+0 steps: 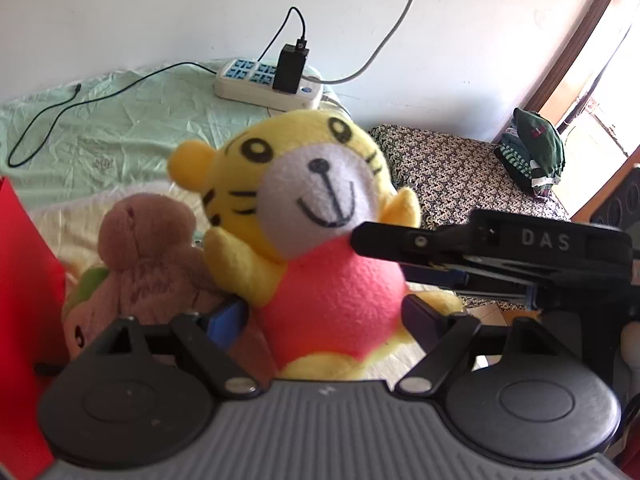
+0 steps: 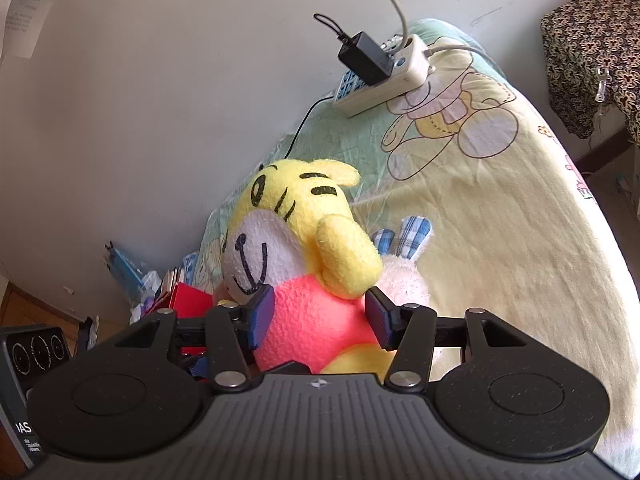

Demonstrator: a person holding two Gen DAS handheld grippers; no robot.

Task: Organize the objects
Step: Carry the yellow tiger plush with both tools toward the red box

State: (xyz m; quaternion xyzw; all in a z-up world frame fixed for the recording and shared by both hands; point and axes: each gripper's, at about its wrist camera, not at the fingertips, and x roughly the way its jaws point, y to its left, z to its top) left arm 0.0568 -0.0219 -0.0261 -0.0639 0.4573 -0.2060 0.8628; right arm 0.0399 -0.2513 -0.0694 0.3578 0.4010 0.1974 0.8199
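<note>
Slippage is your risk: both your left claw and right claw pinch the yellow plush tiger's soft pink belly above the bed, beside the brown plush toy, so fleece could squirm free.

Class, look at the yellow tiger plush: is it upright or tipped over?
Upright. The tiger plush has its head above its pink body, with both the left gripper and the right gripper closed on its body.

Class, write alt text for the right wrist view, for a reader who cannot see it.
The right gripper has its fingers on either side of a yellow tiger plush in a pink top, on a bed. A white power strip lies near the wall.
</note>
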